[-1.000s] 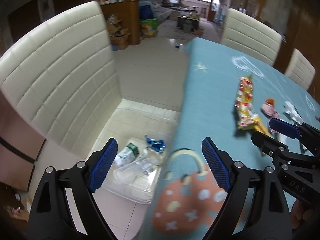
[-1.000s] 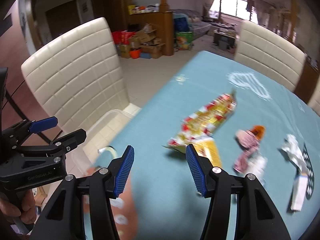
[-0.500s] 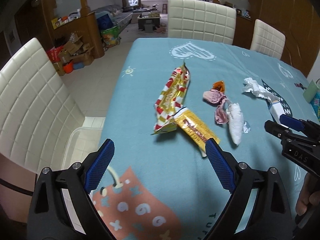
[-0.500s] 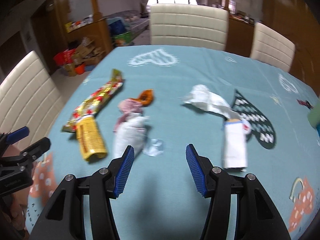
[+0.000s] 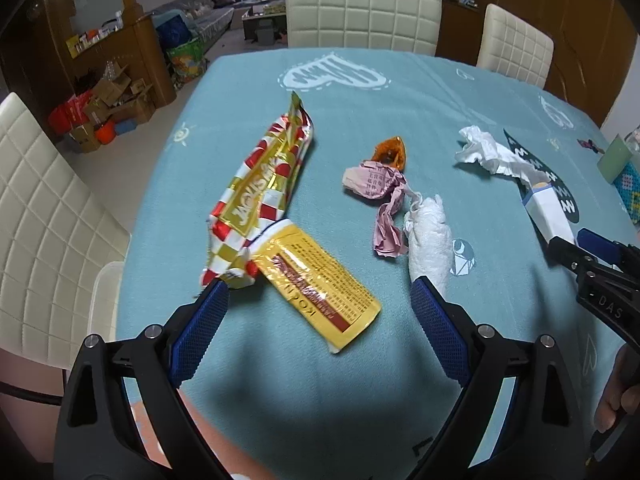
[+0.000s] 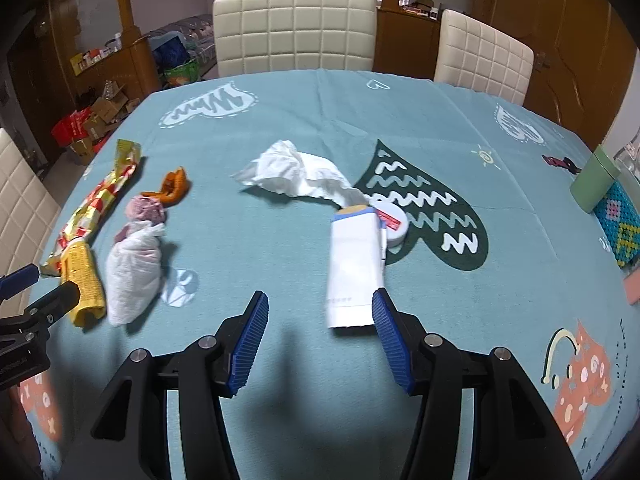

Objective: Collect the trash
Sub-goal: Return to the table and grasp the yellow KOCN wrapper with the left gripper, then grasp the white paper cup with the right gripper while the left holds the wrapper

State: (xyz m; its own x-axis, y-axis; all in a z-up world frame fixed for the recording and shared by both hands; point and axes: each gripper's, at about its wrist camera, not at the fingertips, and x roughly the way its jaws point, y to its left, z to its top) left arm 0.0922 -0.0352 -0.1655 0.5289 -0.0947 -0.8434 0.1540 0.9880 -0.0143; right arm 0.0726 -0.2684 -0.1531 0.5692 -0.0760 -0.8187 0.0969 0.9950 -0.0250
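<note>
both hand-held grippers have swung away from the table's edge and the clear bin on the floor, and now hang over the teal printed tablecloth (image 5: 460,92) facing the scattered trash. left gripper (image 5: 318,304) has just been opening its jaws and they stand wide, nothing pressed between them; the yellow foil sachet with red print (image 5: 320,280) lies on the cloth just ahead, between the two blue pads. touching the sachet's far end, ahead and to the left, is the long red, white and gold checked snack wrapper (image 5: 264,184). ahead and to the right lie a rolled white tissue (image 5: 430,240), a crumpled pink paper (image 5: 376,184) and, beyond it, a small orange wrapper (image 5: 392,152).

right gripper (image 6: 320,320) holds its jaws partly apart and empty above the cloth. just ahead of its right pad lies a flat white carton with a blue band (image 6: 352,264), a small round white lid (image 6: 394,220) touching its far end. farther ahead is a crumpled white tissue (image 6: 296,172). a cream quilted chair (image 6: 294,28) stands at the table's far side.
</note>
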